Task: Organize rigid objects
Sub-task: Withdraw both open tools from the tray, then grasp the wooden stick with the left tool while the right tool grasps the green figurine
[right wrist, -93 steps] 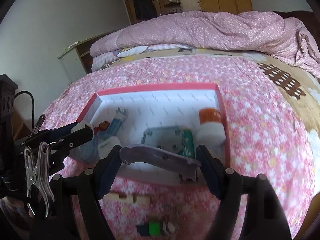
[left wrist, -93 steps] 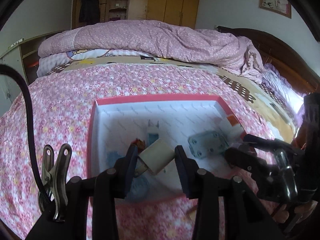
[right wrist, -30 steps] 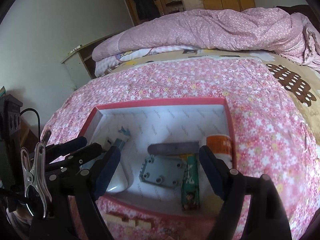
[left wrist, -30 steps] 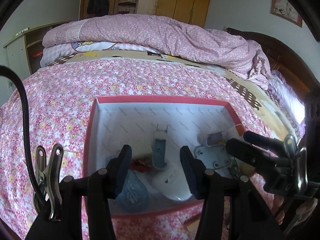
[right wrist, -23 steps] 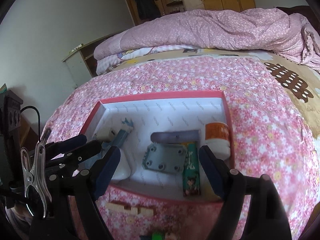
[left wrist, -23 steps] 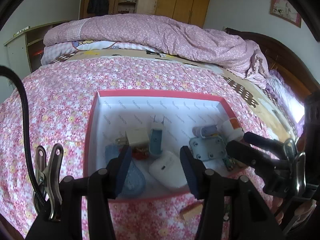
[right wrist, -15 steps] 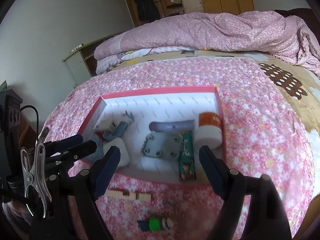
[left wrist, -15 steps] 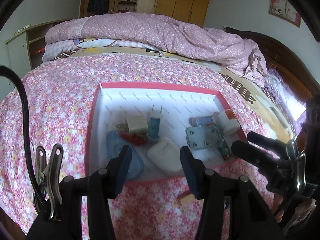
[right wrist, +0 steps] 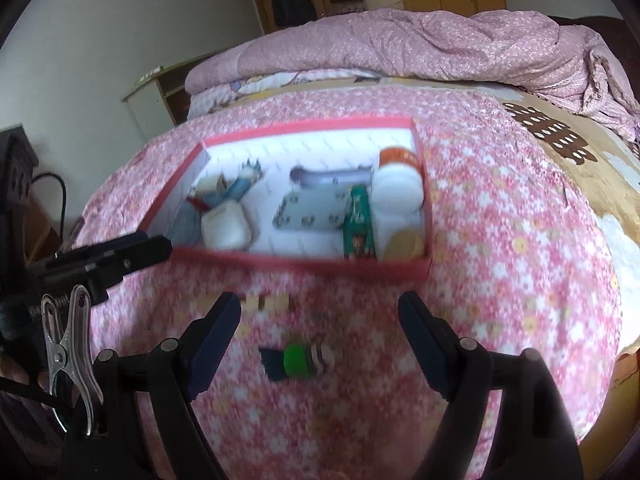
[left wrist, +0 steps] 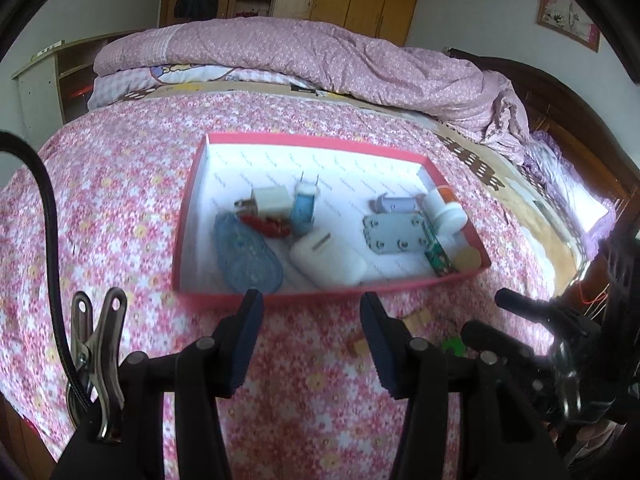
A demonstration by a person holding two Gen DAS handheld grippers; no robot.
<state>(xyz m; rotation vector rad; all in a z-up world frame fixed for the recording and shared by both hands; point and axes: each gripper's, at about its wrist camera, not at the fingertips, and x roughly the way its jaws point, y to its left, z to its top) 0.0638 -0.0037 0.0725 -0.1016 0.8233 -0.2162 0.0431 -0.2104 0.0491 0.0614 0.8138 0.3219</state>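
on the flowered bed (left wrist: 120, 200), a red-rimmed box (left wrist: 320, 298) holds the sorted things: a white charger (left wrist: 270, 201), a blue plug (left wrist: 303, 207), a blue oval piece (left wrist: 248, 254), a white case (left wrist: 328, 258), a grey plate (left wrist: 396, 234), a green tube (left wrist: 440, 256) and a white bottle (left wrist: 446, 210). outside it, just before its near wall, lie a wooden block (right wrist: 266, 302) and a green toy (right wrist: 300, 360). the left tongs (left wrist: 310, 340) hang spread and empty over the cover near the box's front wall, touching nothing. the right tongs (right wrist: 320, 344) stand wider, also empty, with the green toy between the jaws in that view and the block just beyond the left tip; whether the toy is touched i cannot tell through the blur.
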